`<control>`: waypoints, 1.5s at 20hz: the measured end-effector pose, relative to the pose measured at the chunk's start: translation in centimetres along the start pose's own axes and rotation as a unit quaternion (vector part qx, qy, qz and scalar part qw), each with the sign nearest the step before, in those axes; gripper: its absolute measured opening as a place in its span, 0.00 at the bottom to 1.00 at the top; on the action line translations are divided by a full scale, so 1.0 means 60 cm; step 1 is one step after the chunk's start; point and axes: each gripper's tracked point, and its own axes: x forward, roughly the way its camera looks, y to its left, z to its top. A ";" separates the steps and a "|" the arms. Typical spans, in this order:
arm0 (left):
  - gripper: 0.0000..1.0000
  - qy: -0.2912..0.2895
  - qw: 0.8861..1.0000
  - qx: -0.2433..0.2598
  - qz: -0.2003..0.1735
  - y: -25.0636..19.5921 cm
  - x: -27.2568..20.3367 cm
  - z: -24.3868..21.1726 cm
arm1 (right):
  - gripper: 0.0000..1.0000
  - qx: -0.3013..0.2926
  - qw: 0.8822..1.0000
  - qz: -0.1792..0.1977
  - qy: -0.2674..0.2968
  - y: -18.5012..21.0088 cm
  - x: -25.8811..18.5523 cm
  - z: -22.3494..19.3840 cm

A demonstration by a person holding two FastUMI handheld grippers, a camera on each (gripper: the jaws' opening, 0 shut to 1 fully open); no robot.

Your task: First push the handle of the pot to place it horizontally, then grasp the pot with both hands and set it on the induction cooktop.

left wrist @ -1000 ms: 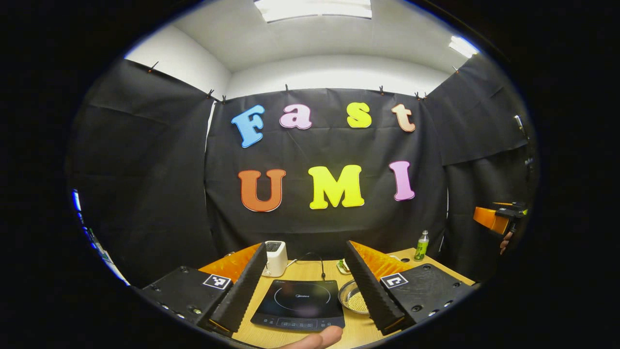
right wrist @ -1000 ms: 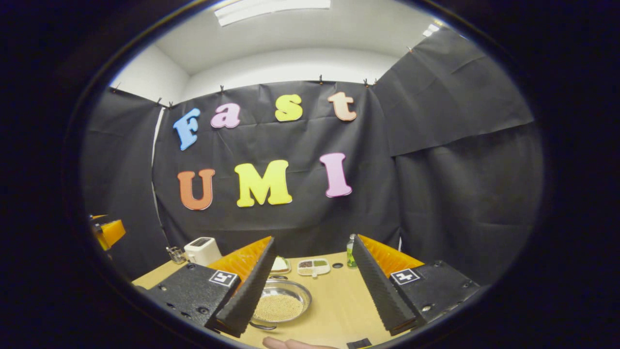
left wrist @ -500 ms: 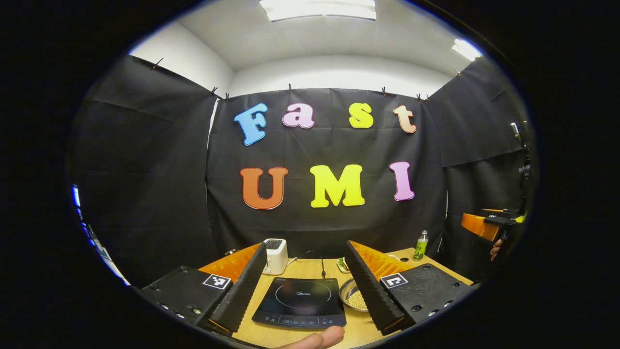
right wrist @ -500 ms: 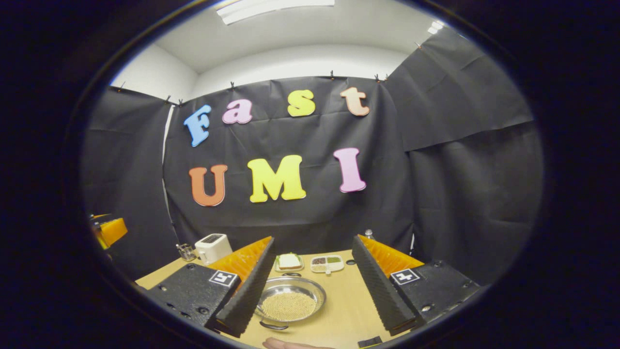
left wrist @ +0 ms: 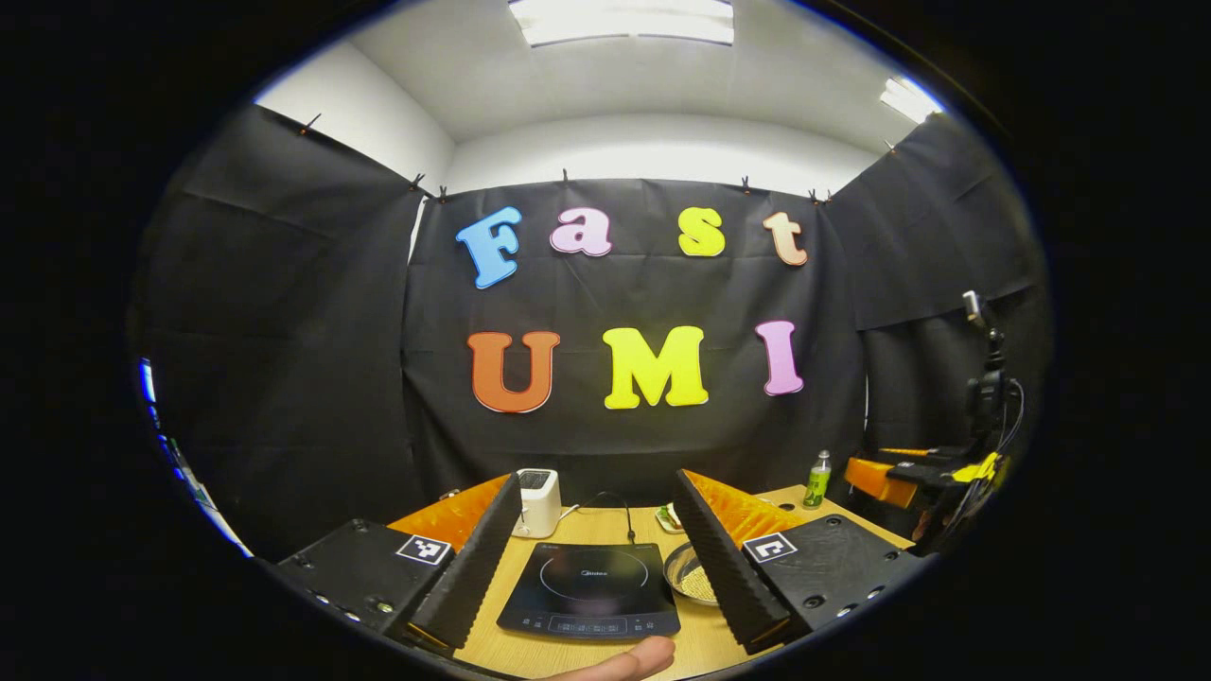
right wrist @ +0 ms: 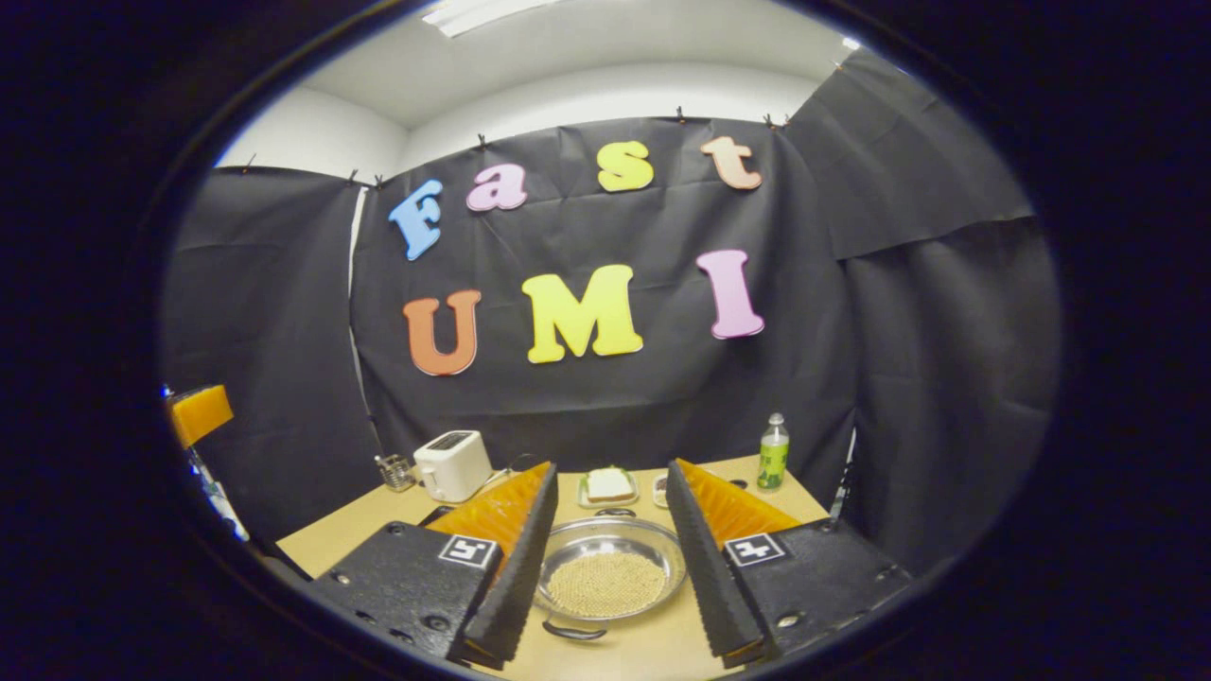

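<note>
A shallow steel pot [right wrist: 610,572] full of small pale grains sits on the wooden table [right wrist: 653,648]. One dark handle [right wrist: 572,632] points toward me and the other lies at the far rim. My right gripper [right wrist: 611,470] is open, its fingers either side of the pot and apart from it. The black induction cooktop [left wrist: 587,591] lies between the fingers of my open left gripper [left wrist: 597,484]. In the left gripper view the pot [left wrist: 689,579] stands just right of the cooktop, half hidden by my finger. The right gripper [left wrist: 885,478] hangs low at the far right.
A white toaster [right wrist: 454,465] and a small utensil holder [right wrist: 397,470] stand at the back left. A plate with a sandwich [right wrist: 608,486] sits behind the pot, with a green bottle [right wrist: 773,452] at the back right. A fingertip [left wrist: 624,662] shows at the bottom edge.
The right gripper has dropped and swung left, so the pot now sits centred between its fingers, which stand slightly closer together. The left gripper has hardly moved.
</note>
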 end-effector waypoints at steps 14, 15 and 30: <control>0.96 -0.010 1.000 -0.014 0.004 0.024 -0.015 -0.003 | 0.04 -0.020 0.986 0.036 0.159 0.085 0.087 -0.232; 0.96 -0.010 1.000 -0.014 0.006 0.026 -0.017 -0.006 | 0.04 -0.016 0.984 0.041 0.175 0.092 0.091 -0.255; 0.96 -0.015 1.000 -0.016 -0.006 0.016 -0.036 -0.007 | 0.04 0.003 0.941 0.065 0.332 0.135 0.101 -0.490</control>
